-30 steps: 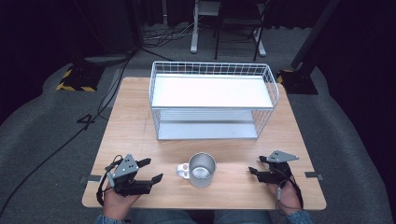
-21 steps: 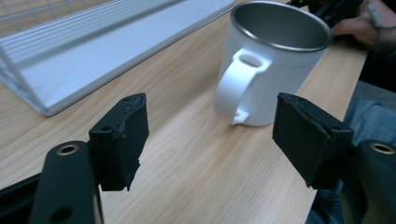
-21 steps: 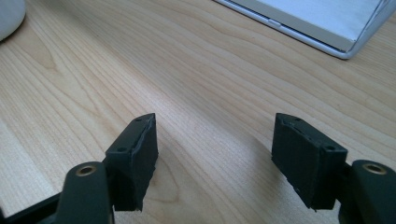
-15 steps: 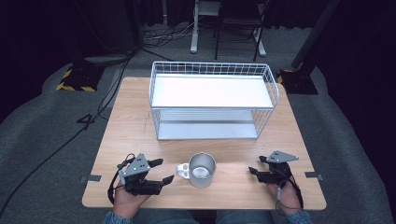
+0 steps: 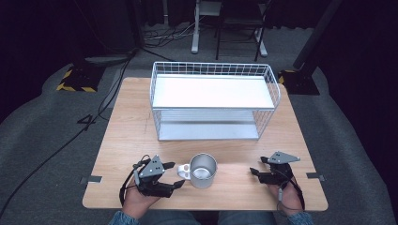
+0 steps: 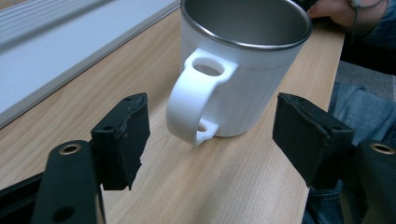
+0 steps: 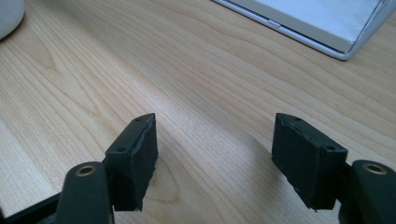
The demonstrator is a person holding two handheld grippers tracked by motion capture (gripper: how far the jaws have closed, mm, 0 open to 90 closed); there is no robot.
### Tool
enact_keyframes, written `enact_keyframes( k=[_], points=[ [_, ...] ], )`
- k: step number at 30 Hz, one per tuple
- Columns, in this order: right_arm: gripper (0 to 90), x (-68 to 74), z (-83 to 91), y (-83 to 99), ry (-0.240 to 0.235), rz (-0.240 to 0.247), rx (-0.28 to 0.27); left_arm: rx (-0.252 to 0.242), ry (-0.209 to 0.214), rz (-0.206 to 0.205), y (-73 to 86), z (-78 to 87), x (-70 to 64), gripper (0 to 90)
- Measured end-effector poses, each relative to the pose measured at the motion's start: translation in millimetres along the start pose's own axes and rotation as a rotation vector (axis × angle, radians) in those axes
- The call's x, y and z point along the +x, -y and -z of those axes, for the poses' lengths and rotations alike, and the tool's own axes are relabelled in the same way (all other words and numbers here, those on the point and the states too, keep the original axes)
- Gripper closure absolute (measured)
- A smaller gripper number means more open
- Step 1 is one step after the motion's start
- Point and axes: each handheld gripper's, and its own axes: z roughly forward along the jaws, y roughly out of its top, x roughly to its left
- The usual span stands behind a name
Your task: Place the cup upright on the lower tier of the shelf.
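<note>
A wooden worktop [image 5: 126,136] is seen from above. A white mug [image 5: 202,170] with a metal-lined inside stands upright near the front edge, its handle [image 5: 183,171] pointing toward the left hand-held gripper [image 5: 177,176]. That gripper lies low just beside the mug, jaws spread wide, and in the left gripper view the handle [image 6: 194,109] sits between the jaws and slightly ahead of them, untouched. The right hand-held gripper [image 5: 255,168] rests on the worktop well apart from the mug, jaws also wide, holding nothing. Behind the mug stands a white wire basket [image 5: 213,70] with two shelves.
</note>
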Motion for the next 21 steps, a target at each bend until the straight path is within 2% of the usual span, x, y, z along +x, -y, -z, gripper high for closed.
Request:
enact_keyframes(
  k=[5, 8, 14, 15, 21],
  points=[
    [31.8, 0.0, 0.0, 0.0, 0.0, 0.0, 0.001, 0.019, -0.014, 0.003, -0.6, -10.6, 8.0, 33.5],
    [31.8, 0.0, 0.0, 0.0, 0.0, 0.0, 0.0, 0.027, -0.018, -0.012, -0.6, -16.7, 11.0, 37.4],
    [31.7, 0.0, 0.0, 0.0, 0.001, 0.0, 0.001, 0.017, 0.013, 0.004, 1.4, -19.2, 17.2, 45.4],
    [31.6, 0.0, 0.0, 0.0, 0.001, -0.001, 0.0, 0.013, 0.018, 0.003, 1.4, -19.0, 16.6, 49.9],
    [31.6, 0.0, 0.0, 0.0, 0.001, -0.001, 0.001, 0.031, 0.043, -0.036, 0.1, -18.1, 10.6, 56.3]
  ],
)
